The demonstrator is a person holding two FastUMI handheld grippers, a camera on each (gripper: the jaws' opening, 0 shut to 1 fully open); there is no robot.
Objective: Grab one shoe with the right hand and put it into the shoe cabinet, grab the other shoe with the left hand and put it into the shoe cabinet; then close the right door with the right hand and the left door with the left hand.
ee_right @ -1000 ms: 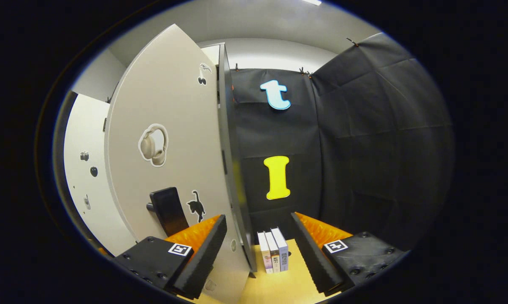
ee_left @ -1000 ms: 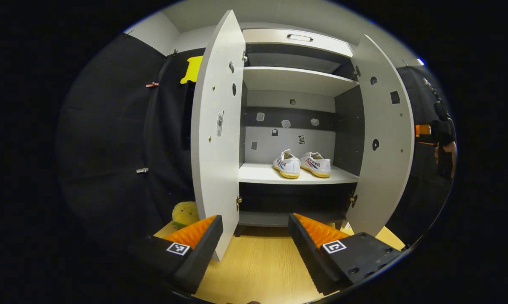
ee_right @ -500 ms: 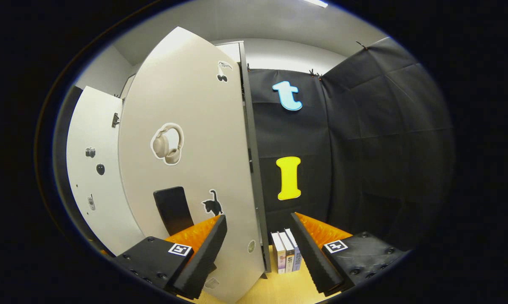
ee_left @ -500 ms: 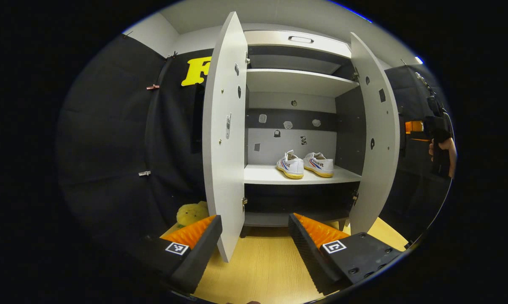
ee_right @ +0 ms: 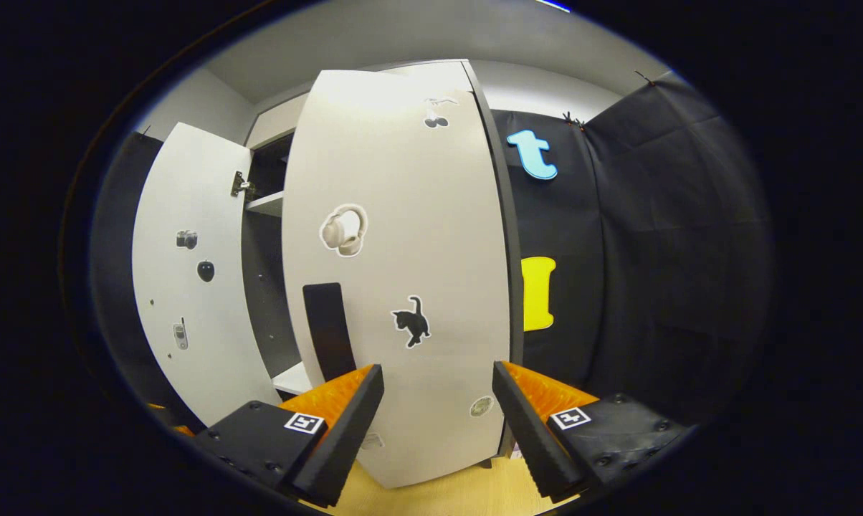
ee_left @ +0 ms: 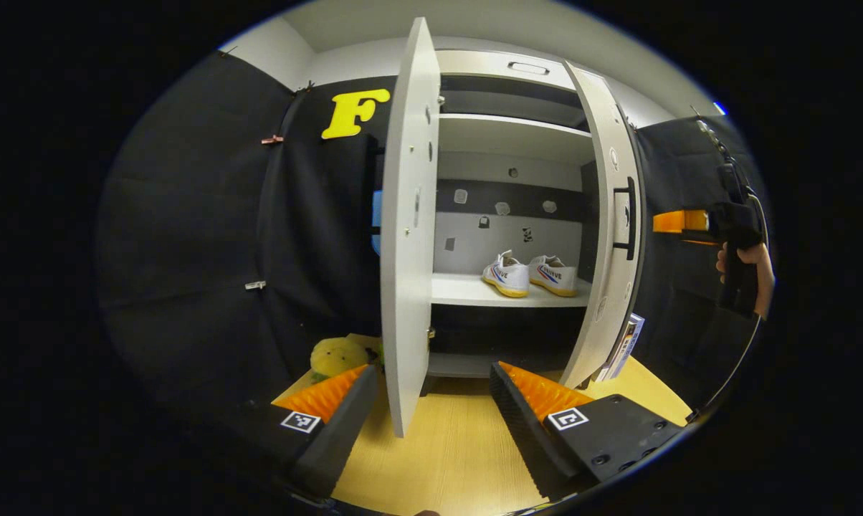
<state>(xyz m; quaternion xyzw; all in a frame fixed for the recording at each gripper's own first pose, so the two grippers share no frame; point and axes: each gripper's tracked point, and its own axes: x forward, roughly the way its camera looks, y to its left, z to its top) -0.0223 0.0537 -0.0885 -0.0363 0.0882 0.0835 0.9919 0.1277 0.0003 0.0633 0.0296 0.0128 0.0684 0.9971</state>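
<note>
In the left gripper view, a yellow plush toy [ee_left: 335, 356] lies far left on the wooden floor [ee_left: 446, 459], beside the foot of the cabinet [ee_left: 507, 93]. The left gripper [ee_left: 431, 423] is near the bottom of the view, its jaws apart and holding nothing. The lower edge of the left door [ee_left: 406, 236] shows between the two fingers. This door stands wide open, edge-on to the camera.

Inside the cabinet, the two white shoes [ee_left: 530, 274] sit side by side on the middle shelf [ee_left: 467, 290], toward its right part. Small stickers [ee_left: 502, 208] are on the back wall above them.

The right door [ee_left: 607, 236] is partly swung in, and it hides the right side of the shelf. It carries a dark handle [ee_left: 626, 218]. Some books [ee_left: 621, 347] show at the floor just behind its lower edge. Far right, a hand [ee_left: 743, 261] holds the other gripper, near the door's outer face; whether they touch I cannot tell.

In the right gripper view, the left door [ee_right: 188, 301] is at the left, open. The right door [ee_right: 403, 272] stands in the middle, its outer face toward the camera, with headphone [ee_right: 343, 231] and cat [ee_right: 411, 321] stickers and the handle [ee_right: 327, 330]. The right gripper [ee_right: 437, 423] is close in front of it, jaws apart, empty.
</note>
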